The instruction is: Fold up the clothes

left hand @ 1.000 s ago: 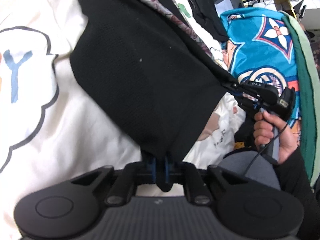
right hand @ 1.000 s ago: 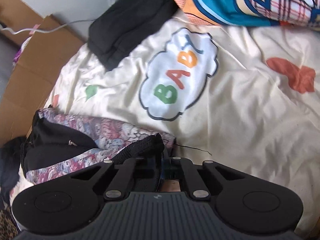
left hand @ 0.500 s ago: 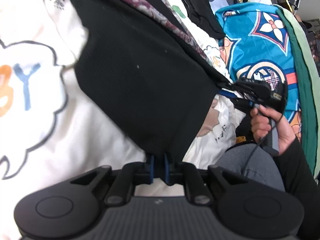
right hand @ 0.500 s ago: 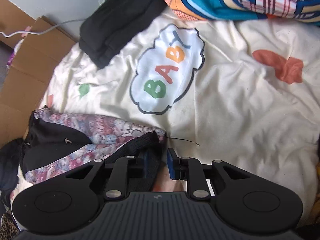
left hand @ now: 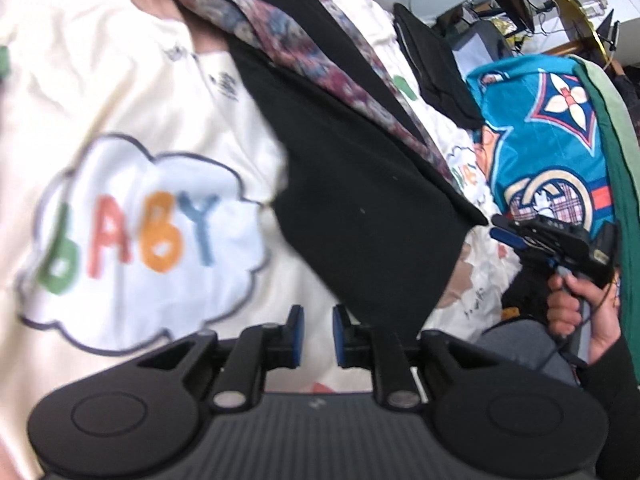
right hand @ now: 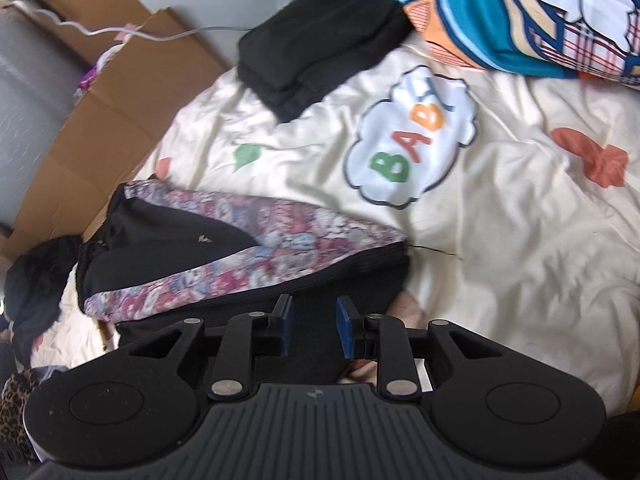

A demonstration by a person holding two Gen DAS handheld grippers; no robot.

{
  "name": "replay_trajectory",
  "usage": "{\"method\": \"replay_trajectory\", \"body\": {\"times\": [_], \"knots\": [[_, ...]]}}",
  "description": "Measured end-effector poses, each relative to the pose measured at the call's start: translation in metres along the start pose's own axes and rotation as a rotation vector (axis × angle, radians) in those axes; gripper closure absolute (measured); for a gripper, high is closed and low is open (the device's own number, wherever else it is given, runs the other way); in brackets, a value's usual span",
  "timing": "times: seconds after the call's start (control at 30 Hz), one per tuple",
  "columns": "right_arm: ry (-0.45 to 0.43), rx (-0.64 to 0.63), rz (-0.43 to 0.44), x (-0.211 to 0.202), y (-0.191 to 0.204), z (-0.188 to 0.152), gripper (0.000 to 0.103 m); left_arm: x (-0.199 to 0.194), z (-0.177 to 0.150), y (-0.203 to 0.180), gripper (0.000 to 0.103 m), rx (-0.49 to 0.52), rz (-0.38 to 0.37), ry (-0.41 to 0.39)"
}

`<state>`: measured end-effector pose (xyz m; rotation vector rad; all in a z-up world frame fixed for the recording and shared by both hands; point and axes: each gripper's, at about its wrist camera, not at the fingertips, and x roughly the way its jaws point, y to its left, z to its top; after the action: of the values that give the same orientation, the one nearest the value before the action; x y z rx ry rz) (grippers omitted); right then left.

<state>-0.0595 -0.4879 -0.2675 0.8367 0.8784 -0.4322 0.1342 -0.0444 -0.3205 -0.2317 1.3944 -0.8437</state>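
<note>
Work surface: cream bedsheet (right hand: 500, 240) with a "BABY" cloud print (left hand: 136, 240); cardboard (right hand: 112, 120) at 10 o'clock. Black garment with floral trim (right hand: 224, 256) lies flat on the sheet. Left gripper (left hand: 316, 334) and right gripper (right hand: 313, 330): both spread, holding nothing.

Bedroom in a lived-in home. Cream bedsheet (right hand: 500, 240) printed with "BABY" cloud (right hand: 412, 136) ahead of the claw; bright cartoon quilt (right hand: 520, 12) bunched beyond; flattened cardboard boxes (right hand: 120, 92) off left; cluttered desk with cables (left hand: 560, 4) far right.
</note>
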Motion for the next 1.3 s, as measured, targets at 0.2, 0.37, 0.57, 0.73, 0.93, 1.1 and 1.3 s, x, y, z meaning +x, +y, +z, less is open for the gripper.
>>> {"method": "replay_trajectory", "body": {"times": [0.2,0.37,0.57,0.73,0.93,1.1,1.3], "knots": [[-0.049,-0.081,0.044,-0.005,0.013,-0.003,0.065,-0.04,0.04,0.007,0.086,0.043,0.084,-0.028],[-0.076,-0.106,0.09,-0.004,0.019,-0.004,0.065,-0.079,0.097,0.007,0.085,0.07,0.143,-0.08],[-0.097,-0.165,0.103,0.006,0.033,-0.007,0.064,-0.093,0.163,0.003,0.08,0.05,0.203,-0.083],[-0.108,-0.231,0.133,0.015,0.047,-0.01,0.063,-0.082,0.204,-0.001,0.074,0.019,0.247,-0.059],[-0.113,-0.281,0.244,0.02,0.062,-0.013,0.056,-0.063,0.227,-0.005,0.07,-0.032,0.284,-0.067],[-0.114,-0.334,0.255,0.033,0.078,-0.011,0.055,-0.044,0.229,0.002,0.069,-0.093,0.3,-0.068],[-0.071,-0.426,0.254,0.058,0.097,-0.014,0.055,-0.02,0.223,0.022,0.069,-0.173,0.306,-0.104]]}}
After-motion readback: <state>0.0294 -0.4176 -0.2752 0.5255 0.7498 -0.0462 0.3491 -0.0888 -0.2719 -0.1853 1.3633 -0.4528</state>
